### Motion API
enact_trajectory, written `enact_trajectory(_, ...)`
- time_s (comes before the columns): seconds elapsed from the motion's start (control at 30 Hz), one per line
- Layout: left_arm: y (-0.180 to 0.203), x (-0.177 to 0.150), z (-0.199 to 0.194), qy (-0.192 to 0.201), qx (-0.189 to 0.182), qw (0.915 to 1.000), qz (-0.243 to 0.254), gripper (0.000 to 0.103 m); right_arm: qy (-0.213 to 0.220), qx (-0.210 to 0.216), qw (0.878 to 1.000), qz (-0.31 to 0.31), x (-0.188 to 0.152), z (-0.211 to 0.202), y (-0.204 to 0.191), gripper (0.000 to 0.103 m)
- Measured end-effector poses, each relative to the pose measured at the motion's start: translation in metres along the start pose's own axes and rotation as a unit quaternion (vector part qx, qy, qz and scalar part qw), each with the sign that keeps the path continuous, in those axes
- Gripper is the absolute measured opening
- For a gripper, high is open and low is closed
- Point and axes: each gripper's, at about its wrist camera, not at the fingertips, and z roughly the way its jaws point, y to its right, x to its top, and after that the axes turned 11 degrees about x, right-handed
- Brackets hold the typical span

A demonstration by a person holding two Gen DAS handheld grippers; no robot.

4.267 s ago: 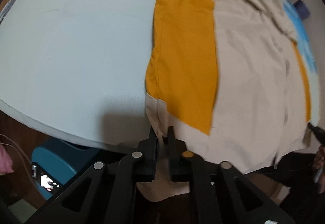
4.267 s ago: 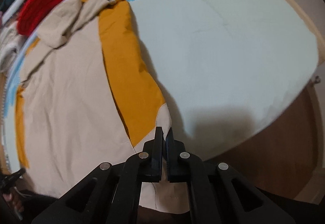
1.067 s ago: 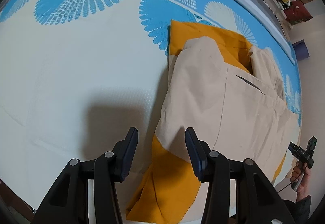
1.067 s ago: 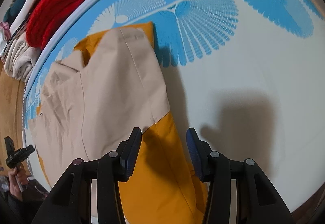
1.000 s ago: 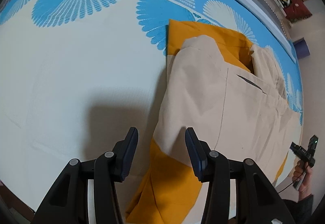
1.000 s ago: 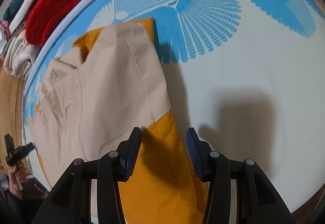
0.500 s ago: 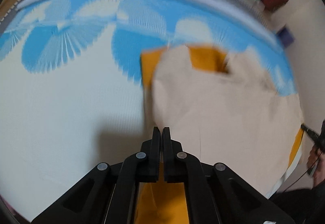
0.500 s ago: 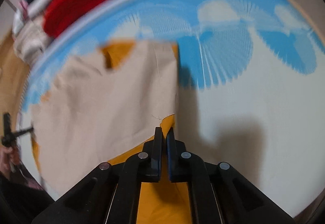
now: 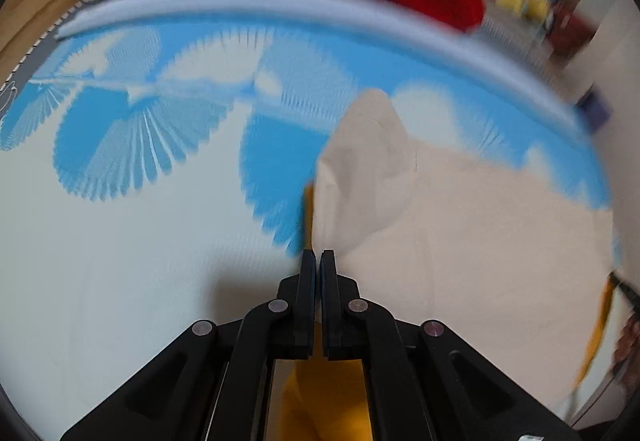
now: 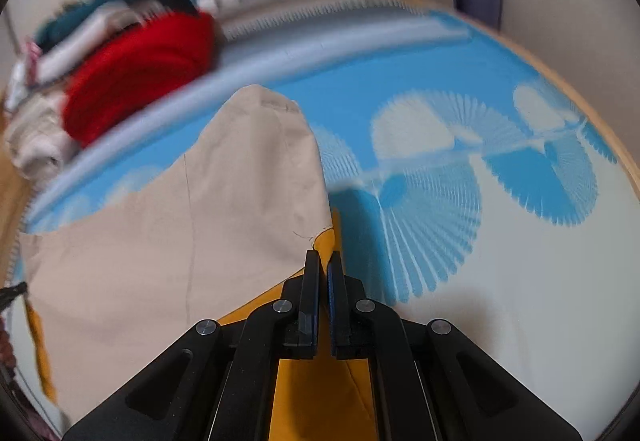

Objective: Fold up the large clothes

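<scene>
The left gripper (image 9: 317, 254) and right gripper (image 10: 323, 256) are each pinched tight on the tan-and-yellow garment (image 10: 168, 225), which is spread at 12 o'clock on the blue-patterned bed (image 10: 500, 261).

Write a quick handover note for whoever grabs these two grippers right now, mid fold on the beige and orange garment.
Left hand-held gripper: shut on the garment, pinching its near orange edge.
Right hand-held gripper: shut on the same garment's near edge.
Garment lies on the blue-patterned bed cover, beige side up; red clothing is piled beyond.
Done: both near corners gripped.
Left: carry the edge over to fold, release, smooth.
</scene>
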Motion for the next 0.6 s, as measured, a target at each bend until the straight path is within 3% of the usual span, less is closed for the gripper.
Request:
enact_trajectory(0.07, 0.002, 0.000, 0.014, -0.012, 0.010, 0.9999, 0.004, 0.002, -0.055, -0.019, 0.998, 0.011, -0.009, 0.032, 0.008, 0.003)
enact_trajectory(0.1, 0.001, 0.003, 0.012, 0.001, 0.011, 0.9999, -0.001, 0.002, -0.067, -0.026, 0.997, 0.013, -0.013, 0.040, 0.011, 0.003)
enact_trajectory(0.17, 0.001, 0.009, 0.004, 0.030, 0.006, 0.9995, -0.008, 0.002, -0.063, -0.038, 0.997, 0.006, -0.011, 0.043, 0.010, 0.003)
enact_trajectory(0.23, 0.005, 0.013, 0.002, 0.045, 0.010, 0.9989, -0.004, 0.002, -0.030, -0.047, 0.998, 0.004, -0.002, 0.035, 0.005, 0.003)
enact_trajectory(0.3, 0.010, 0.009, 0.022, 0.005, 0.022, 0.9997, 0.011, 0.002, -0.021, -0.050, 0.999, 0.004, 0.002, 0.034, 0.003, 0.003)
enact_trajectory(0.37, 0.012, 0.002, 0.044, -0.046, 0.030, 0.9981, 0.028, 0.010, -0.052, -0.061, 0.997, 0.001, -0.002, 0.049, 0.002, 0.003)
enact_trajectory(0.43, 0.012, 0.000, 0.042, -0.047, 0.045, 0.9969, 0.043, 0.015, -0.088, -0.074, 0.993, 0.007, -0.009, 0.066, 0.007, 0.003)
enact_trajectory(0.53, 0.008, 0.008, 0.018, -0.029, 0.066, 0.9966, 0.039, 0.021, -0.092, -0.090, 0.992, -0.001, -0.008, 0.066, 0.006, 0.017)
enact_trajectory(0.6, 0.010, 0.009, -0.010, 0.012, 0.058, 0.9971, 0.049, 0.021, -0.089, -0.100, 0.991, -0.010, -0.007, 0.058, 0.003, 0.026)
